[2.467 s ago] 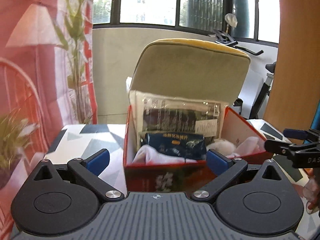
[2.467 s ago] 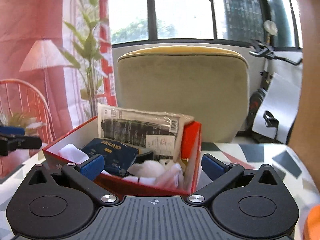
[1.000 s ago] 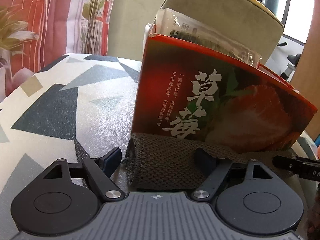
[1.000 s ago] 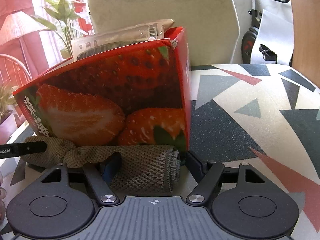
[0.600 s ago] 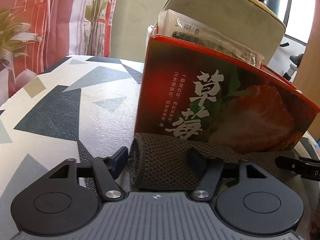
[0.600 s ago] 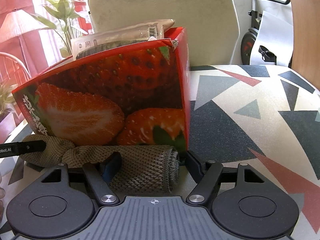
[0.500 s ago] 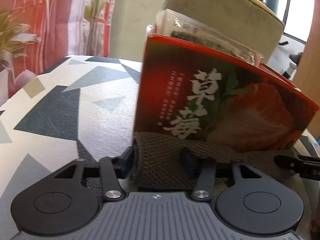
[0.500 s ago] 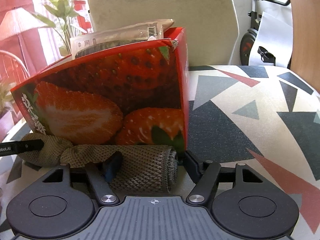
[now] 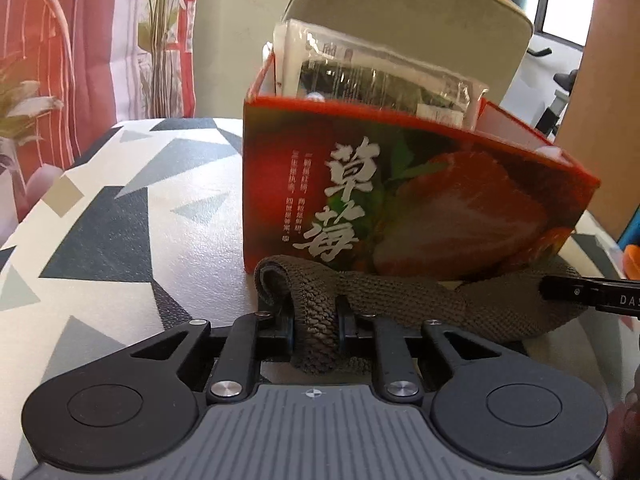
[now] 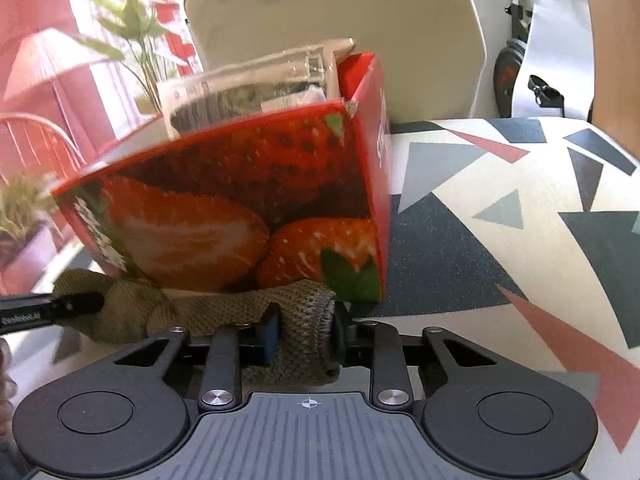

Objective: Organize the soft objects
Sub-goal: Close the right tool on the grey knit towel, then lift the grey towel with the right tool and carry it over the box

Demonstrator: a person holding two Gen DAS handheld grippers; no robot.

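An olive knitted cloth [image 9: 400,304] lies on the table in front of a red strawberry box [image 9: 400,208]. My left gripper [image 9: 316,332] is shut on the cloth's left end. My right gripper [image 10: 306,332] is shut on the cloth's right end [image 10: 304,320]. The cloth stretches between the two grippers along the box [image 10: 240,208]. The box holds a clear plastic packet [image 9: 380,80] that sticks up above its rim. Each gripper's tip shows at the edge of the other's view.
The table [image 9: 120,208] has a cover with grey, black and red triangles [image 10: 520,220]. A beige chair [image 10: 340,24] stands behind the box. A plant and red curtain [image 9: 100,40] are at the left.
Both grippers have closed on the two ends of the olive cloth, which now bunches between the fingers. The view has lifted slightly.
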